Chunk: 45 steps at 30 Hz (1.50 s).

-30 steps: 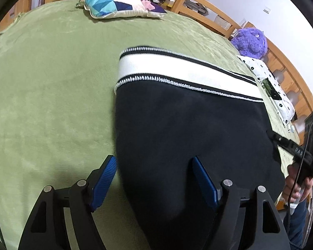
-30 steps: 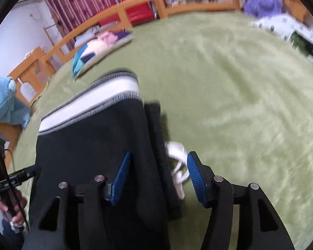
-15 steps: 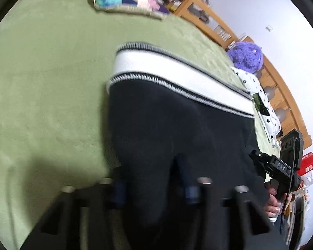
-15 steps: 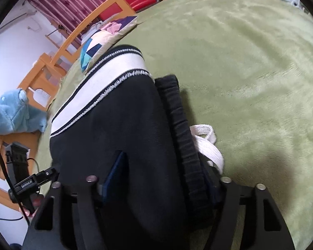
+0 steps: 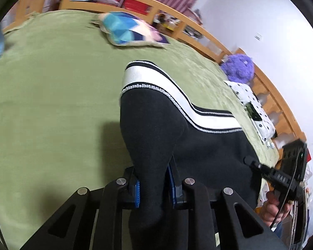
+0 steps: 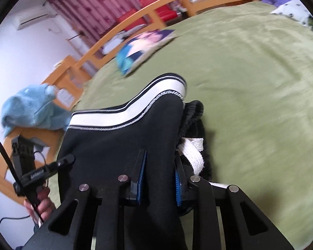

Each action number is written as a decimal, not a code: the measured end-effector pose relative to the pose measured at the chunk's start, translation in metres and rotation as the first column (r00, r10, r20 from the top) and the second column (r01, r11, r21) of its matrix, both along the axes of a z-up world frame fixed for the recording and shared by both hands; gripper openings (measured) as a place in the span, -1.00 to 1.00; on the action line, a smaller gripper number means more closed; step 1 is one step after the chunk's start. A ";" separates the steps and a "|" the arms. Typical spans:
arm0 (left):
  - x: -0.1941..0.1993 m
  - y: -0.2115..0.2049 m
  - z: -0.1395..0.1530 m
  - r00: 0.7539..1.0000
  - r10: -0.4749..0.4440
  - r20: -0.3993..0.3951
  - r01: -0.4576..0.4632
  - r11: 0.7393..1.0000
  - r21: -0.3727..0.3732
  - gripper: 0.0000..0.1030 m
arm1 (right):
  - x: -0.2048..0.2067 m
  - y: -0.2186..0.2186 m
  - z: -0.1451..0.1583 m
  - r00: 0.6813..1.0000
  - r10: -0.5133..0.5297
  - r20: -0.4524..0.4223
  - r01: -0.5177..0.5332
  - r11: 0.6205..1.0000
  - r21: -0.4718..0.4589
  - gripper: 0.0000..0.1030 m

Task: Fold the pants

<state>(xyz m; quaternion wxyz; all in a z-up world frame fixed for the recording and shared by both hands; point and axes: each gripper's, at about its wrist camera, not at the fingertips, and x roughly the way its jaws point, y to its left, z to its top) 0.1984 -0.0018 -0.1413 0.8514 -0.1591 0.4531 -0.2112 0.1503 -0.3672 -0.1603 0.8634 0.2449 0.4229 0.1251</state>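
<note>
Black pants (image 5: 198, 145) with a white, black-striped cuff band (image 5: 156, 87) lie folded on the green bed cover. My left gripper (image 5: 154, 185) is shut on the near left edge of the pants and lifts it into a ridge. My right gripper (image 6: 158, 179) is shut on the near right edge of the pants (image 6: 119, 145). The elastic waistband (image 6: 195, 112) and a white drawstring (image 6: 193, 154) show beside its right finger. Each view shows the other hand-held gripper at its edge.
A colourful patterned pillow (image 5: 131, 31) lies at the far side of the green bed cover (image 5: 52, 104). A purple plush (image 5: 239, 67) and a spotted white pillow (image 5: 252, 106) sit at the right edge, a blue plush (image 6: 29, 108) at the left. A wooden rail (image 5: 177, 14) rings the bed.
Both grippers went from open over the near edge of the pants to shut on it. Both now lift the fabric, and the cameras have tilted up.
</note>
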 end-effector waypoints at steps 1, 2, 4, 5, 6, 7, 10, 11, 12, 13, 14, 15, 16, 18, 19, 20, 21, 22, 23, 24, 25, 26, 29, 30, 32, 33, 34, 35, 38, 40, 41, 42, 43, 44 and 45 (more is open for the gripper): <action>-0.005 0.019 0.004 1.000 0.019 -0.002 -0.019 1.000 0.023 -0.62 | -0.002 0.012 -0.002 1.000 0.017 0.003 -0.017 1.000 0.014 -0.57; -0.008 0.032 0.004 0.999 0.033 0.001 -0.033 0.998 0.045 -0.62 | -0.003 0.032 -0.005 0.999 0.049 0.005 -0.049 0.998 0.041 -0.57; -0.012 0.054 0.002 0.998 0.064 -0.003 -0.063 0.993 0.095 -0.61 | -0.002 0.062 -0.013 0.995 0.102 0.003 -0.102 0.992 0.068 -0.57; -0.012 0.064 -0.003 0.997 0.074 -0.018 -0.071 0.990 0.121 -0.60 | -0.002 0.074 -0.017 0.993 0.120 -0.002 -0.120 0.990 0.070 -0.57; -0.010 0.071 -0.011 0.996 0.084 -0.043 -0.077 0.989 0.129 -0.57 | 0.000 0.091 -0.023 0.989 0.145 -0.010 -0.144 0.988 0.053 -0.56; -0.008 0.076 -0.018 0.994 0.092 -0.063 -0.083 0.988 0.127 -0.51 | 0.002 0.099 -0.027 0.989 0.150 -0.010 -0.150 0.988 0.025 -0.55; -0.003 0.082 -0.047 0.983 0.152 -0.107 -0.133 0.977 0.167 -0.24 | 0.006 0.098 -0.033 0.989 0.145 -0.001 -0.144 0.987 -0.073 -0.49; -0.003 0.081 -0.054 0.979 0.172 -0.111 -0.148 0.969 0.199 -0.24 | 0.009 0.093 -0.037 0.989 0.143 -0.019 -0.144 0.986 -0.078 -0.43; -0.006 0.078 -0.055 0.979 0.175 -0.100 -0.152 0.966 0.208 -0.17 | 0.011 0.086 -0.043 0.991 0.132 -0.035 -0.135 0.987 -0.092 -0.41; -0.011 0.077 -0.055 0.981 0.172 -0.088 -0.151 0.967 0.208 -0.05 | 0.012 0.081 -0.047 0.992 0.119 -0.046 -0.124 0.985 -0.123 -0.31; -0.016 0.074 -0.051 0.983 0.169 -0.072 -0.150 0.964 0.221 0.00 | 0.011 0.080 -0.047 0.993 0.104 -0.052 -0.112 0.980 -0.164 -0.06; -0.023 0.071 -0.046 0.985 0.164 -0.048 -0.148 0.958 0.245 0.04 | 0.008 0.080 -0.042 0.995 0.082 -0.049 -0.090 0.973 -0.214 0.03; -0.030 0.071 -0.042 0.987 0.158 -0.022 -0.147 0.952 0.270 0.08 | 0.002 0.081 -0.035 0.998 0.061 -0.032 -0.067 0.965 -0.254 0.04; -0.048 0.066 -0.029 0.989 0.142 0.036 -0.146 0.936 0.320 0.30 | -0.014 0.084 -0.015 0.999 0.032 0.034 -0.019 0.948 -0.319 0.01; -0.057 0.065 -0.026 0.989 0.137 0.060 -0.149 0.928 0.342 0.41 | -0.025 0.090 -0.003 0.996 0.033 0.082 -0.004 0.942 -0.335 0.01; -0.069 0.063 -0.024 0.988 0.136 0.079 -0.155 0.920 0.361 0.42 | -0.036 0.097 0.005 0.991 0.050 0.122 -0.006 0.942 -0.336 0.01; -0.080 0.061 -0.026 0.988 0.128 0.085 -0.151 0.913 0.380 0.42 | -0.045 0.105 0.010 0.987 0.067 0.149 -0.013 0.942 -0.337 0.01; -0.087 0.061 -0.030 0.990 0.120 0.080 -0.141 0.910 0.389 0.42 | -0.055 0.115 0.011 0.980 0.095 0.175 -0.030 0.939 -0.343 0.01; -0.097 0.060 -0.040 0.992 0.111 0.059 -0.126 0.913 0.389 0.42 | -0.061 0.123 0.008 0.976 0.122 0.182 -0.050 0.934 -0.354 0.01; -0.103 0.059 -0.051 0.994 0.107 0.030 -0.110 0.919 0.379 0.43 | -0.068 0.133 0.000 0.973 0.154 0.171 -0.081 0.924 -0.373 0.01; -0.108 0.059 -0.061 0.994 0.105 0.012 -0.102 0.927 0.360 0.44 | -0.073 0.141 -0.011 0.974 0.174 0.143 -0.106 0.915 -0.390 0.01; -0.114 0.060 -0.071 0.994 0.105 -0.010 -0.096 0.940 0.326 0.46 | -0.074 0.149 -0.030 0.978 0.185 0.092 -0.132 0.902 -0.410 0.01; -0.121 0.063 -0.085 0.993 0.096 -0.065 -0.076 0.964 0.253 0.52 | -0.084 0.163 -0.049 0.979 0.171 0.113 -0.091 0.855 -0.510 0.04; -0.122 0.064 -0.082 0.993 0.094 -0.064 -0.075 0.965 0.251 0.52 | -0.084 0.168 -0.047 0.977 0.192 0.096 -0.112 0.838 -0.534 0.04; -0.118 0.068 -0.070 0.994 0.091 -0.065 -0.072 0.967 0.243 0.50 | -0.080 0.168 -0.037 0.975 0.208 0.070 -0.140 0.835 -0.532 -0.03; -0.117 0.071 -0.062 0.994 0.095 -0.046 -0.082 0.968 0.237 0.46 | -0.079 0.165 -0.030 0.972 0.221 0.075 -0.151 0.840 -0.522 -0.09; -0.116 0.074 -0.052 0.995 0.103 -0.017 -0.096 0.967 0.236 0.46 | -0.077 0.161 -0.020 0.967 0.235 0.097 -0.156 0.849 -0.504 -0.14; -0.113 0.077 -0.040 0.994 0.108 0.017 -0.109 0.965 0.240 0.46 | -0.074 0.159 -0.010 0.962 0.238 0.133 -0.142 0.855 -0.499 -0.14; -0.095 0.078 -0.014 0.991 0.106 0.083 -0.122 0.966 0.229 0.48 | -0.060 0.156 0.012 0.944 0.235 0.230 -0.083 0.846 -0.527 -0.03; -0.078 0.073 -0.005 0.988 0.106 0.110 -0.129 0.966 0.225 0.48 | -0.041 0.156 0.018 0.940 0.223 0.260 -0.057 0.850 -0.524 -0.03; -0.068 0.068 -0.002 0.987 0.095 0.126 -0.122 0.967 0.222 0.48 | -0.028 0.155 0.021 0.937 0.216 0.274 -0.051 0.861 -0.506 -0.03; -0.060 0.063 -0.001 0.986 0.089 0.138 -0.118 0.968 0.222 0.48 | -0.018 0.158 0.022 0.936 0.213 0.282 -0.049 0.868 -0.493 -0.03; -0.050 0.058 -0.001 0.986 0.081 0.146 -0.112 0.968 0.223 0.48 | -0.006 0.159 0.021 0.935 0.207 0.288 -0.047 0.877 -0.478 -0.03; -0.038 0.051 -0.003 0.987 0.065 0.149 -0.097 0.971 0.220 0.48 | 0.003 0.159 0.019 0.935 0.205 0.289 -0.050 0.883 -0.466 -0.03; -0.029 0.046 -0.006 0.987 0.056 0.150 -0.088 0.972 0.217 0.48 | 0.015 0.160 0.015 0.935 0.210 0.285 -0.060 0.888 -0.457 -0.03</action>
